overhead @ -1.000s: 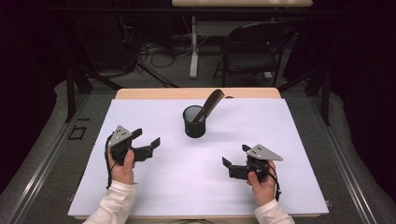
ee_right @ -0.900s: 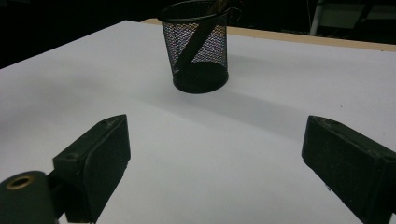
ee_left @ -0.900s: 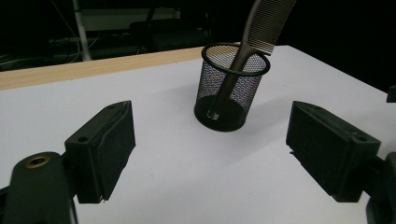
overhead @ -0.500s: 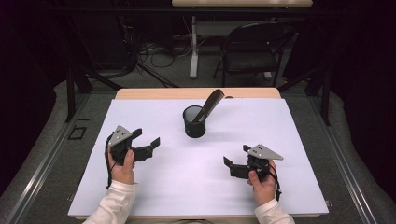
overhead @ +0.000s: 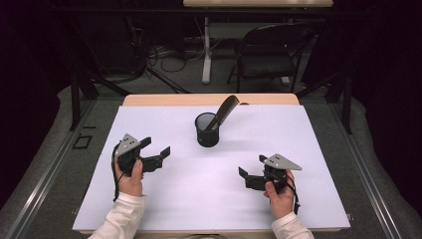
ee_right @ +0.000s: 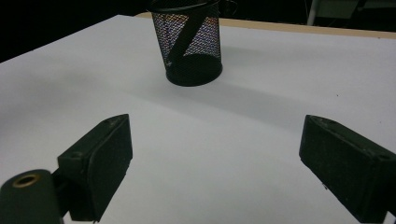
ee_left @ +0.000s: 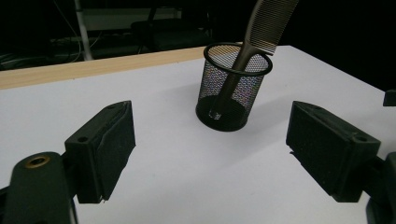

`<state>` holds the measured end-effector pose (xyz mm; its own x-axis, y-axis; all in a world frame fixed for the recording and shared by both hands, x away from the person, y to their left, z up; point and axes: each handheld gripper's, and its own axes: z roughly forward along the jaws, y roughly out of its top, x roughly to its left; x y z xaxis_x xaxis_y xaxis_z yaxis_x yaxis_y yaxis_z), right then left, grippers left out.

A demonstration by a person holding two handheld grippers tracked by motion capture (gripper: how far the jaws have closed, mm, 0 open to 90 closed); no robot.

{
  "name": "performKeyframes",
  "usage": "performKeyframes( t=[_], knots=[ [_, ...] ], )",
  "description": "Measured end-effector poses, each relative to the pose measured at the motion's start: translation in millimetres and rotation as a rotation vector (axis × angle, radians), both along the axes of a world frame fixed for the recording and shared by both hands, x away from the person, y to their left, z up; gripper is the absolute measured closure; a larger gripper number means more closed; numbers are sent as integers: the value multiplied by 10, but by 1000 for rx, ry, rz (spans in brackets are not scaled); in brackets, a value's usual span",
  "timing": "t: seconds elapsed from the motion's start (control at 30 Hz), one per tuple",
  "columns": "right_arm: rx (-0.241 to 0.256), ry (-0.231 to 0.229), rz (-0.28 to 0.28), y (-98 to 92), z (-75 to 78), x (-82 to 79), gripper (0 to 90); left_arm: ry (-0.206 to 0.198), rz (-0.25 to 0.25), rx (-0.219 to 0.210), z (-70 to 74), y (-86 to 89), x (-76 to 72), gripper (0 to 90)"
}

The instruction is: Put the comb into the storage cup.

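A black mesh cup (overhead: 207, 130) stands upright near the middle of the white table (overhead: 308, 149). A dark comb (overhead: 225, 110) leans out of it toward the far right. The cup (ee_left: 232, 88) and comb (ee_left: 266, 21) lie ahead of my left gripper (ee_left: 210, 154), whose jaws stand wide open with nothing between them. In the high view my left gripper (overhead: 155, 150) rests left of the cup, held by a hand. My right gripper (overhead: 248, 178) sits at the near right, open and empty, and its view shows the cup (ee_right: 191, 44) some way ahead of my right gripper (ee_right: 212, 168).
A wooden strip (overhead: 209, 99) edges the table's far side. Beyond it stand a dark chair (overhead: 271, 55) and a white post (overhead: 206, 50) on the floor, with cables (overhead: 164, 55) nearby. White sleeves (overhead: 122, 216) come in from the bottom edge.
My right gripper has shifted very slightly toward the near edge. The left gripper, cup and comb have not moved.
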<state>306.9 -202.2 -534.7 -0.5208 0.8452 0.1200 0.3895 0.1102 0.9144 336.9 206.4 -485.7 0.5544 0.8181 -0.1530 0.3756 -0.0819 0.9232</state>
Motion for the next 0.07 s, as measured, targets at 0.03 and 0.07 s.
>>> performKeyframes(
  t=[0.03, 0.07],
  knots=[
    [0, 0, 0, 0, 1, 0, 96, 0, 1, -1, 0, 0, 2, 156],
    [0, -1, 0, -1, 2, -1, 96, 0, 1, 0, -1, 1, 5, 156]
  ],
)
